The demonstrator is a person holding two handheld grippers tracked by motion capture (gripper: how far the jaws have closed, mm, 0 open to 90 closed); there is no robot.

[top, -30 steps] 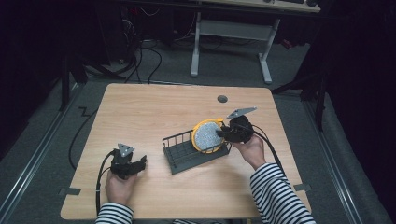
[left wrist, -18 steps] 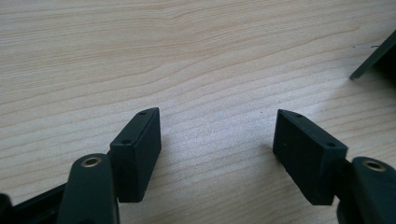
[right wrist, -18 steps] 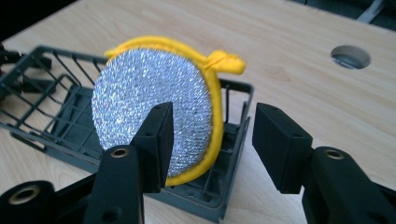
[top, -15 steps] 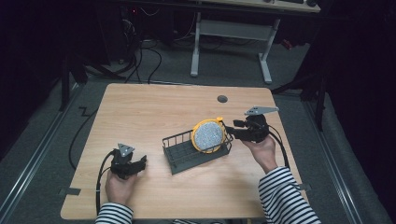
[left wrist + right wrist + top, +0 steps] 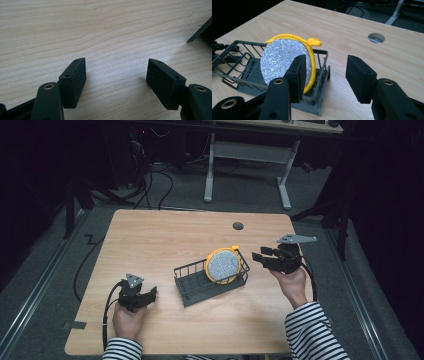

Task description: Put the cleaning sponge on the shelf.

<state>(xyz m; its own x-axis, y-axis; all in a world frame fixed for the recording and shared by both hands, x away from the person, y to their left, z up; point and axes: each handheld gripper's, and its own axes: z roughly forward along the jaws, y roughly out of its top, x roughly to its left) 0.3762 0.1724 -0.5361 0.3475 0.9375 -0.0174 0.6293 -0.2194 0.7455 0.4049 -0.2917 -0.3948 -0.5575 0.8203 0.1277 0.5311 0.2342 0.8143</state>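
Right tool [image 5: 260,255] has let go; pad [image 5: 223,265] stands in basket [image 5: 192,290].

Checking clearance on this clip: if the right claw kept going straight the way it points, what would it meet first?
Probably the round yellow-rimmed pad leaning in the wire basket, or the basket's near end; the right claw points at them, open.

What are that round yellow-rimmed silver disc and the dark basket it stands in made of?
The round yellow-rimmed silver disc looks like soft padded fabric: a glittery, pebbled silver face with yellow cloth edging ending in a small loop. The dark grey wire basket seems to be coated metal wire or moulded plastic; its thin matte bars leave that open.
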